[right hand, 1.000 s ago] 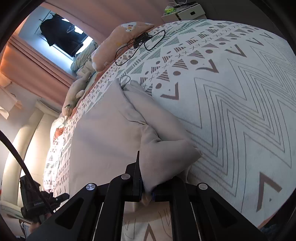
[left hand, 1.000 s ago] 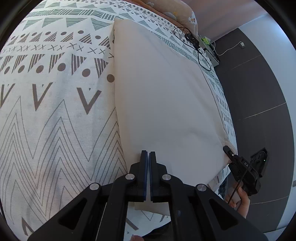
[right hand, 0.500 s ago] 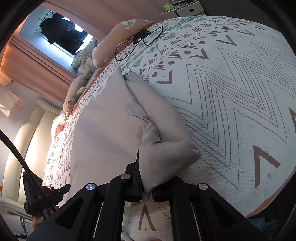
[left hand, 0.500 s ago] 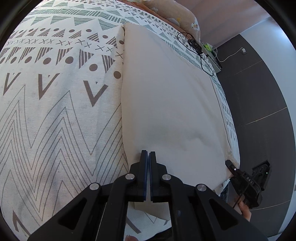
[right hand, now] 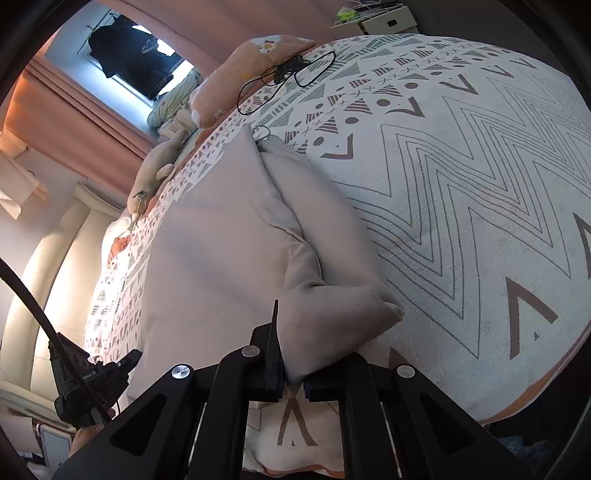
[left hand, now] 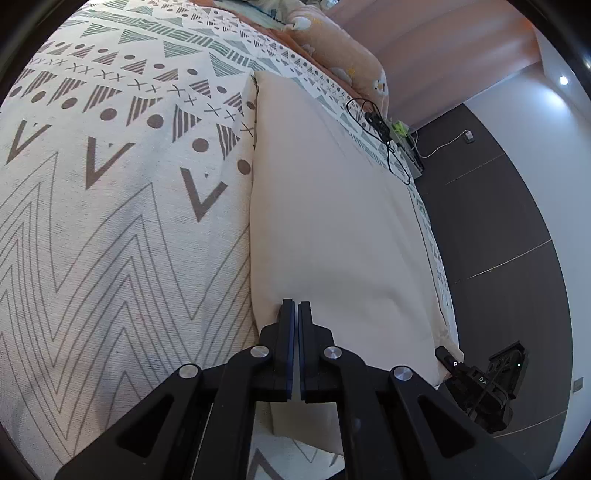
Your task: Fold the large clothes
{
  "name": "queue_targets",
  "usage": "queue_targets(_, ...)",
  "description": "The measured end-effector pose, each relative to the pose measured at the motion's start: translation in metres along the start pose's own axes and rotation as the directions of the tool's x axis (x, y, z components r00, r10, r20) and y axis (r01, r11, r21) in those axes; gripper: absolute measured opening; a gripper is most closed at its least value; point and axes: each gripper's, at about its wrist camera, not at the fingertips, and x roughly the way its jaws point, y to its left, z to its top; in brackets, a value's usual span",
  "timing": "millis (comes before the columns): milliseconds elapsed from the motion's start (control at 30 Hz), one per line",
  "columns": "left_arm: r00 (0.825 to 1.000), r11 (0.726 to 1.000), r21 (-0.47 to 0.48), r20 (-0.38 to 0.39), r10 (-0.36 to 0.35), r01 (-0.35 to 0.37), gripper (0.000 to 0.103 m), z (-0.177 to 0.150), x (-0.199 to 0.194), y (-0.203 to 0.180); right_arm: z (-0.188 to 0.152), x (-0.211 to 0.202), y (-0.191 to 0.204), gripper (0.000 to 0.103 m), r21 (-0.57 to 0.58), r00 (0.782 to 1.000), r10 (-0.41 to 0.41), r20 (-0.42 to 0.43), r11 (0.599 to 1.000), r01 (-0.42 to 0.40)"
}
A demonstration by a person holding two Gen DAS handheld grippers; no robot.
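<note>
A large beige garment lies flat along a patterned bedspread. My left gripper is shut at the garment's near left corner; whether cloth sits between its fingers is hidden. In the right wrist view the garment has a bunched fold along its right side. My right gripper is shut on the garment's near right corner, and the cloth drapes over its right finger. The right gripper also shows in the left wrist view, at the garment's far corner by the bed edge.
A black cable and a peach pillow lie at the head of the bed. A bedside unit stands beyond. Dark floor runs along the bed's edge. Pink curtains hang by the window.
Both grippers have drawn back toward the foot of the bed with the garment's near edge. More of the bed and pillows shows in both views.
</note>
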Motion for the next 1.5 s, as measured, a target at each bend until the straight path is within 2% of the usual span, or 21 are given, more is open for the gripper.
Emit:
queue_targets(100, 1.000, 1.000, 0.021, 0.006, -0.014, 0.014, 0.003, -0.003, -0.003, 0.004, -0.001, 0.003, 0.001, 0.003, -0.001, 1.000, -0.012, -0.003, 1.000, 0.012)
queue_targets(167, 1.000, 1.000, -0.011, 0.000, -0.023, 0.023, 0.003, -0.002, -0.004, 0.008, -0.002, 0.002, 0.003, 0.003, -0.004, 1.000, -0.014, -0.004, 1.000, 0.014)
queue_targets(333, 1.000, 1.000, 0.005, -0.006, 0.003, -0.003, 0.003, 0.001, -0.008, 0.003, -0.002, 0.002, 0.005, 0.003, -0.014, 1.000, -0.021, -0.003, 1.000, 0.021)
queue_targets(600, 0.997, 0.998, -0.024, -0.047, -0.065, 0.064, 0.005, 0.007, -0.002, 0.009, -0.001, 0.002, 0.006, 0.003, -0.017, 0.999, -0.040, 0.000, 0.999, 0.040)
queue_targets(633, 0.996, 0.997, -0.018, -0.051, -0.079, 0.078, 0.011, 0.008, -0.001, 0.009, -0.001, 0.001, 0.006, 0.003, -0.014, 0.999, -0.041, -0.002, 0.999, 0.041)
queue_targets(667, 0.993, 0.994, -0.022, -0.048, -0.111, 0.111, 0.033, 0.009, -0.001, 0.009, -0.001, 0.000, 0.007, 0.003, -0.010, 0.999, -0.040, -0.004, 0.999, 0.040)
queue_targets(700, 0.989, 0.990, -0.022, -0.034, -0.143, 0.142, 0.060, 0.010, -0.001, 0.008, -0.001, -0.001, 0.008, 0.004, -0.011, 0.999, -0.037, -0.008, 0.999, 0.037)
queue_targets(733, 0.989, 0.989, 0.005, -0.009, -0.149, 0.149, 0.074, 0.010, -0.005, 0.004, -0.001, -0.002, 0.009, 0.005, -0.013, 0.999, -0.032, -0.014, 0.999, 0.032)
queue_targets(767, 0.992, 0.991, 0.040, 0.009, -0.124, 0.124, 0.103, 0.010, -0.007, -0.001, -0.002, -0.004, 0.010, 0.005, -0.017, 0.999, -0.029, -0.020, 0.999, 0.029)
queue_targets(833, 0.980, 0.979, 0.065, 0.033, -0.196, 0.194, 0.103, 0.011, -0.009, -0.003, -0.004, -0.008, 0.012, 0.005, -0.021, 0.999, -0.031, -0.037, 0.999, 0.030)
queue_targets(900, 0.988, 0.985, 0.073, 0.017, -0.156, 0.155, 0.103, 0.011, -0.010, -0.005, -0.005, -0.015, 0.010, 0.006, -0.015, 0.998, -0.026, -0.049, 1.000, 0.025)
queue_targets(1000, 0.990, 0.987, 0.077, 0.012, -0.142, 0.141, 0.103, 0.010, -0.017, -0.005, -0.009, -0.031, 0.011, 0.011, -0.016, 0.998, -0.048, -0.031, 0.999, 0.048)
queue_targets(1100, 0.993, 0.992, 0.054, 0.026, -0.113, 0.112, 0.103, 0.011, -0.027, -0.003, -0.009, -0.046, 0.013, 0.011, -0.034, 0.998, -0.063, -0.008, 0.997, 0.062)
queue_targets(1200, 0.991, 0.990, 0.043, 0.001, -0.134, 0.133, 0.103, 0.013, -0.031, -0.002, -0.007, -0.058, 0.015, 0.012, -0.049, 0.997, -0.083, 0.007, 0.995, 0.083)
queue_targets(1300, 0.993, 0.992, 0.050, -0.006, -0.119, 0.119, 0.103, 0.015, -0.035, -0.005, -0.005, -0.065, 0.013, 0.012, -0.032, 0.997, -0.078, 0.016, 0.996, 0.079)
queue_targets(1400, 0.990, 0.988, 0.056, -0.014, -0.141, 0.142, 0.103, 0.015, -0.040, -0.009, -0.001, -0.056, 0.009, 0.012, -0.008, 0.996, -0.082, -0.021, 0.997, 0.082)
queue_targets(1500, 0.991, 0.988, 0.075, -0.023, -0.134, 0.135, 0.103, 0.018, -0.042, -0.015, 0.008, -0.042, 0.003, 0.012, 0.030, 0.997, -0.075, -0.023, 0.997, 0.076)
